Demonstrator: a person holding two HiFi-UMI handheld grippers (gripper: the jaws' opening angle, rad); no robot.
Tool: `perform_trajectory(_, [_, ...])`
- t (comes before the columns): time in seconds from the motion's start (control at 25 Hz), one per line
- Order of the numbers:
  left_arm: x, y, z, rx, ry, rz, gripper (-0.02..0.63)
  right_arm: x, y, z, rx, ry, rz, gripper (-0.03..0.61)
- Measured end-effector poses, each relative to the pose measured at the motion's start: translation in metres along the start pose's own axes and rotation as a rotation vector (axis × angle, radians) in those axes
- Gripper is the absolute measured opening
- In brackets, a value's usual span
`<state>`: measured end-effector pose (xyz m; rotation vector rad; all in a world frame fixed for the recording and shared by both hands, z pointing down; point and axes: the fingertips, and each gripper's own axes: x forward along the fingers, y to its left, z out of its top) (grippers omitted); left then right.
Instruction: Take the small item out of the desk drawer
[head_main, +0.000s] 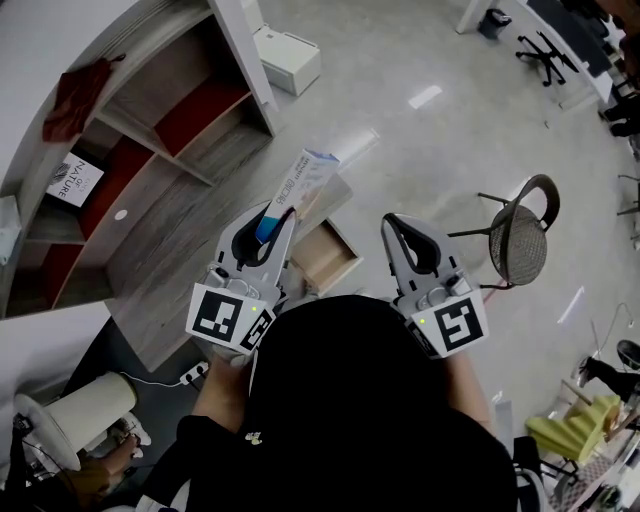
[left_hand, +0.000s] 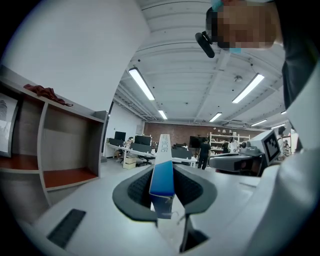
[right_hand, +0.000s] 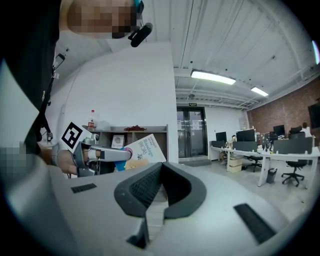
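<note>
Jaws on my left gripper (head_main: 283, 218) were clamped on the blue end of a slim white-and-blue box (head_main: 305, 182), which I took to be the small item. It hung lifted clear of the open drawer (head_main: 325, 258), just above its far edge, touching nothing else. My right gripper (head_main: 398, 228) was just beside the drawer on the other side, its jaws closed together with nothing between them.

I judged the main job done, since the box was out. What was left, as I read it, was to set the box down somewhere and perhaps push the drawer in; it stood pulled out and showed bare wood where I could see inside.

On the box's face I could read "Bandage" in the right gripper view, but the smaller print was too fine. Well beyond the drawer, a card (head_main: 75, 182) on the shelf unit (head_main: 150, 140) read "NATURE".
</note>
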<state>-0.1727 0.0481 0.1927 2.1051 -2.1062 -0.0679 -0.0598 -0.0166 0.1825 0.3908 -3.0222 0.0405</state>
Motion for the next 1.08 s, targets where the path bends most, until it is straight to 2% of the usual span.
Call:
perform_trajectory(0.24, [0.0, 0.0, 0.001, -0.012, -0.014, 0.003, 0.095, 0.0, -0.001, -0.003, -0.038, 0.024, -0.009, -0.004])
perform_trajectory(0.6, [0.0, 0.001, -0.001, -0.033, -0.016, -0.001, 0.095, -0.001, 0.006, -0.006, -0.008, 0.006, 0.018, -0.005])
perform_trajectory(1.08, [0.001, 0.004, -0.004, -0.037, -0.018, 0.0, 0.095, 0.001, -0.003, -0.013, -0.034, 0.051, -0.026, -0.003])
